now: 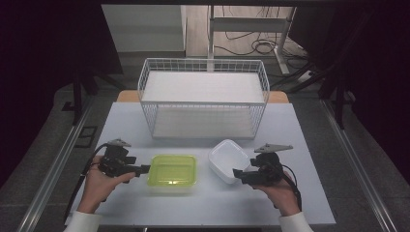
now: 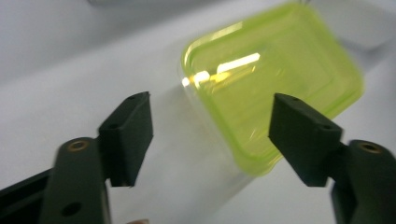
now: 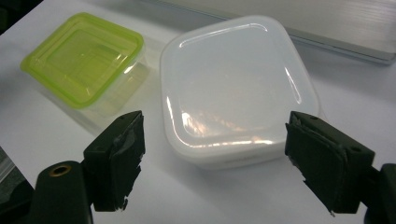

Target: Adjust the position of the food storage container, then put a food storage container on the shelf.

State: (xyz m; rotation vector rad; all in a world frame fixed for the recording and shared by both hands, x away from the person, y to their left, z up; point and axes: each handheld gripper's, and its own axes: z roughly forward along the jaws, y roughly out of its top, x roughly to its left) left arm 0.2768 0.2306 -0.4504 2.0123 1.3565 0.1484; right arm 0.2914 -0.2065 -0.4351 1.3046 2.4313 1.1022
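Between the fingers of the left gripper (image 2: 212, 140), spread wide and released, sat the near end of the green-lidded container (image 2: 271, 88); nothing was clamped. Left finger (image 2: 128, 135) stood over bare desk (image 2: 70, 60), right finger (image 2: 303, 135) overlapped the lid's near corner in the left gripper view, contact could not be told. From the high view the left gripper (image 1: 143, 169) pointed at the green-lidded container (image 1: 172, 170) from its left side, fingertips just beside the lid edge, left hand (image 1: 99, 181) wrapped round the handle.

Ahead of the right gripper (image 3: 212, 161) fingers lay the white-lidded container (image 3: 236, 88), lid on, flat on the desk. Those fingers were also apart and released, one finger (image 3: 116, 158) to the left of the near edge, the other (image 3: 327, 161) to the right of it, straddling the box's near side without gripping. High view: right gripper (image 1: 238, 174) just beside the white-lidded container (image 1: 228, 160), at its near right corner, right hand (image 1: 278, 188) under it.

Beyond both pairs of fingers, past the containers, stood a white wire basket (image 1: 203, 96) with two shelves, well apart from the fingertips. Green container was left of the white one, near each other, not touching. Both rested on the pale desk (image 1: 300, 203).
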